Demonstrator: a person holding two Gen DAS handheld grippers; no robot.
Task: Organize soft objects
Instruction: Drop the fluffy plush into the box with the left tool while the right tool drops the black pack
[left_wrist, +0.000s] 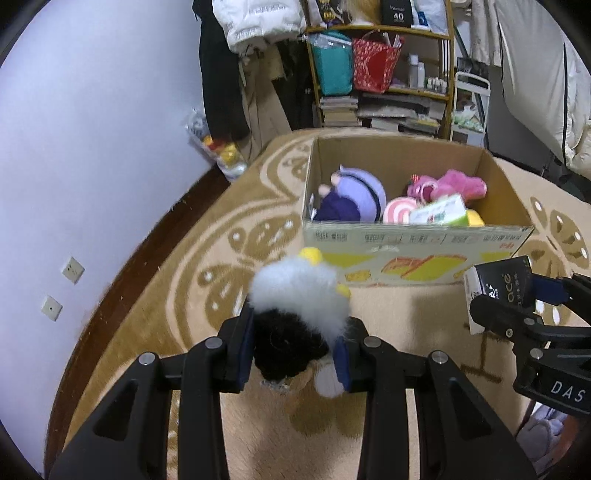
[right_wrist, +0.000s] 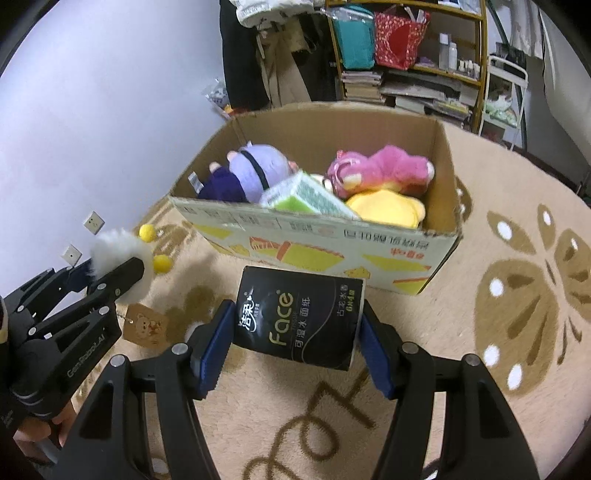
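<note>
My left gripper (left_wrist: 295, 350) is shut on a black and white fluffy plush toy (left_wrist: 295, 295) with yellow pom-poms, held above the rug in front of the cardboard box (left_wrist: 406, 251). It also shows in the right wrist view (right_wrist: 118, 254), with a paper tag (right_wrist: 146, 326) hanging below. My right gripper (right_wrist: 295, 343) is shut on a black tissue pack (right_wrist: 299, 317) just before the box (right_wrist: 332, 243). The pack also shows in the left wrist view (left_wrist: 498, 288). Inside the box lie a purple doll (right_wrist: 243, 173), a pink bear (right_wrist: 380, 170), a yellow plush (right_wrist: 388, 206) and a green tissue pack (right_wrist: 306, 197).
A beige rug with brown patterns (right_wrist: 517, 295) covers the floor. A shelf with bags and books (left_wrist: 380, 66) stands behind the box. A white wall with sockets (left_wrist: 72, 269) is on the left. Hanging clothes (left_wrist: 221, 74) are at the back.
</note>
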